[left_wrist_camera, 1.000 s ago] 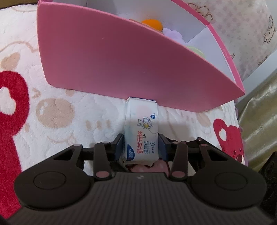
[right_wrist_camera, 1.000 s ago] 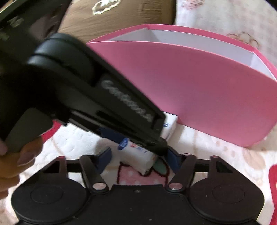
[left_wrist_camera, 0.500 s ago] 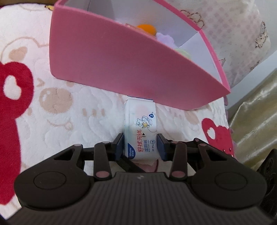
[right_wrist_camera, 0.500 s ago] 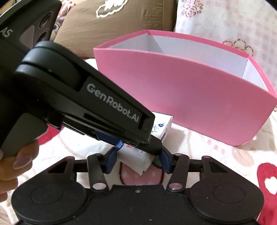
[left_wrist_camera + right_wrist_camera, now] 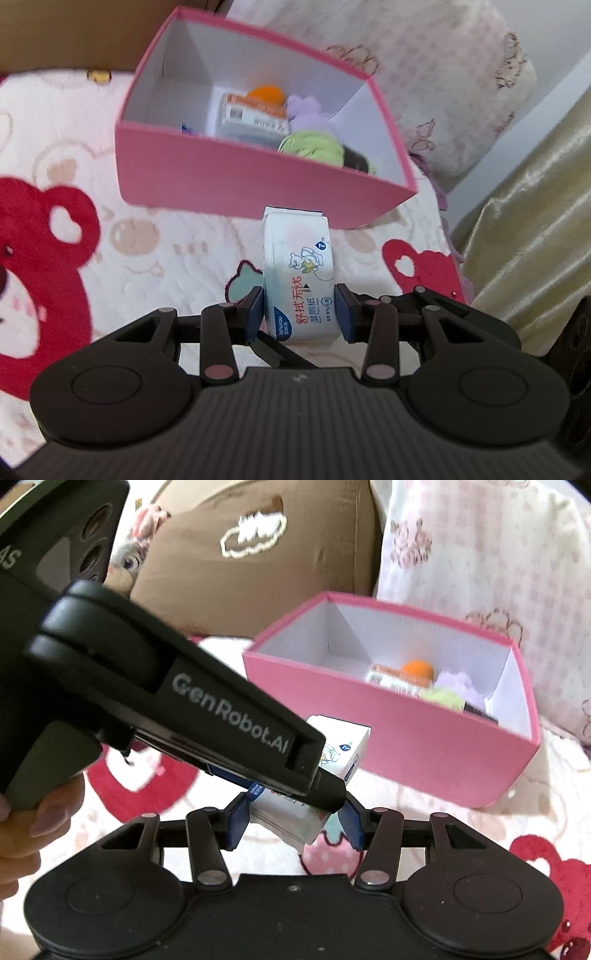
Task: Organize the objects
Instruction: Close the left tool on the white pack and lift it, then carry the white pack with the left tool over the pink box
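Observation:
A white wet-wipes pack (image 5: 299, 280) with a bear print hangs above the blanket, just in front of the pink box (image 5: 240, 184). My left gripper (image 5: 301, 314) is shut on its near end, pads pressing both sides. In the right wrist view my right gripper (image 5: 293, 821) is clamped on the lower end of the same pack (image 5: 340, 749), under the black body of the left gripper (image 5: 184, 701). The pink box (image 5: 424, 760) is open on top. It holds an orange ball (image 5: 266, 96), a purple plush (image 5: 306, 110), green yarn (image 5: 314, 146) and a packet (image 5: 251, 118).
A plush blanket with red bears (image 5: 44, 240) lies under everything. Behind the box are a brown pillow (image 5: 240, 554) and a pink floral pillow (image 5: 443, 92). Golden cloth (image 5: 535, 221) hangs at the right. A person's hand (image 5: 37, 823) holds the left gripper's handle.
Both grippers have risen with the wipes pack off the blanket. The box now shows from above, with its contents in sight. The right jaws have narrowed onto the pack.

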A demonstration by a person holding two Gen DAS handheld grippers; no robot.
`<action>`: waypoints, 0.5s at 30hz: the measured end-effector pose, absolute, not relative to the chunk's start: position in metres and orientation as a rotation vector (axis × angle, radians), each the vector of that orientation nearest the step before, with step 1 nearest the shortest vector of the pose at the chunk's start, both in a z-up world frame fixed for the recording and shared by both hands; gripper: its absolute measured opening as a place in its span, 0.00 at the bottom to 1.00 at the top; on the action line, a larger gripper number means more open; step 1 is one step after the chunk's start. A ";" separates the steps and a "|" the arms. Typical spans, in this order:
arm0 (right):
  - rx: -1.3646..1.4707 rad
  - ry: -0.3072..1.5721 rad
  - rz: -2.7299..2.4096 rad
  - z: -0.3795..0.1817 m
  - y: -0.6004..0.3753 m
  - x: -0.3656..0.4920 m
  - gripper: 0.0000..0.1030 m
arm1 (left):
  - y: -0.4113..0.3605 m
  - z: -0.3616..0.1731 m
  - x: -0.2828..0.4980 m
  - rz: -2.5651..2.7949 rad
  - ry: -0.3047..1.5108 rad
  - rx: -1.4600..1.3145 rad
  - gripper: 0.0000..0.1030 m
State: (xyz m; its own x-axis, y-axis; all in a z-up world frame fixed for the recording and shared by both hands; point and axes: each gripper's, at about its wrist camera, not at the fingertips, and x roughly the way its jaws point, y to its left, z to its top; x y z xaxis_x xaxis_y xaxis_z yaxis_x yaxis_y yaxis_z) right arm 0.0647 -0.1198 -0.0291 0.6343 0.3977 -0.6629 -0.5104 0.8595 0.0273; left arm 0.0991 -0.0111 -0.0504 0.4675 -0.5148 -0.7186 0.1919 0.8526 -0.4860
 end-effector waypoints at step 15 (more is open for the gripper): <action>-0.177 0.680 0.539 0.066 -0.130 0.055 0.55 | 0.001 0.043 0.076 -0.466 0.873 -0.324 0.37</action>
State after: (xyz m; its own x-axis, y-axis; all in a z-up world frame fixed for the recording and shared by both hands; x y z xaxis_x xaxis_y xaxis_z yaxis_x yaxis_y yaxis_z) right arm 0.0553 -0.1296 0.0664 0.6480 0.4145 -0.6390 -0.5274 0.8495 0.0162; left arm 0.0760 0.0007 0.0427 0.5533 -0.5154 -0.6543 0.2572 0.8529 -0.4543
